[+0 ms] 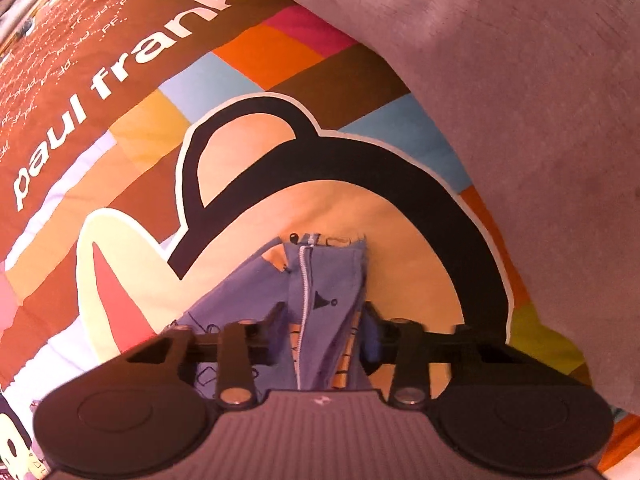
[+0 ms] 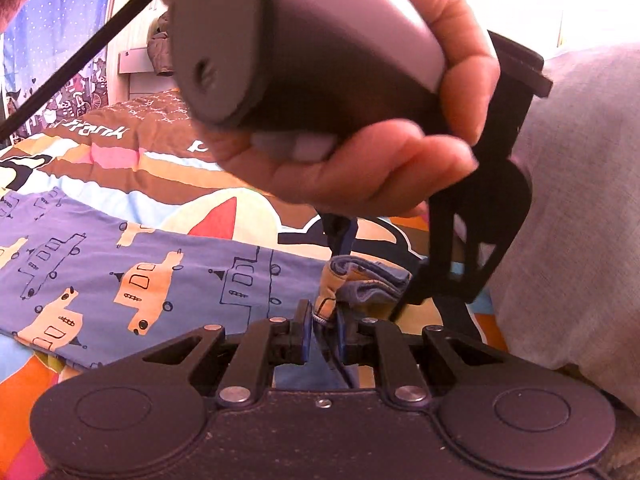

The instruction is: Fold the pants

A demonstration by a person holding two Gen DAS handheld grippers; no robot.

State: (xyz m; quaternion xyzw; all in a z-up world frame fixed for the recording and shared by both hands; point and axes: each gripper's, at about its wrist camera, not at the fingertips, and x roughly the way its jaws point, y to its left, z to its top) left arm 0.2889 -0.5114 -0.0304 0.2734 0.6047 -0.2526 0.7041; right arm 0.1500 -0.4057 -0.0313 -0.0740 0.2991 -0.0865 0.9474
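Observation:
Blue pants (image 2: 140,272) printed with orange and outlined cars lie spread on a colourful bedspread (image 2: 120,172). In the left wrist view, a bunched fold of the pants (image 1: 324,288) with a white seam fills the gap of my left gripper (image 1: 326,316), which points down and is shut on it. The right wrist view shows a hand (image 2: 360,160) holding that left gripper (image 2: 341,240) over the crumpled pants edge (image 2: 368,280). Just in front of it, my right gripper (image 2: 324,332) is shut on the pants edge, with fabric pinched between its blue pads.
The bedspread (image 1: 240,60) has a large black-outlined cartoon figure and "paul frank" lettering. A grey cloth mass (image 1: 520,80) borders it on the right, seen as the grey cloth (image 2: 580,200) in the right wrist view. A blue dotted curtain (image 2: 60,20) hangs beyond the bed.

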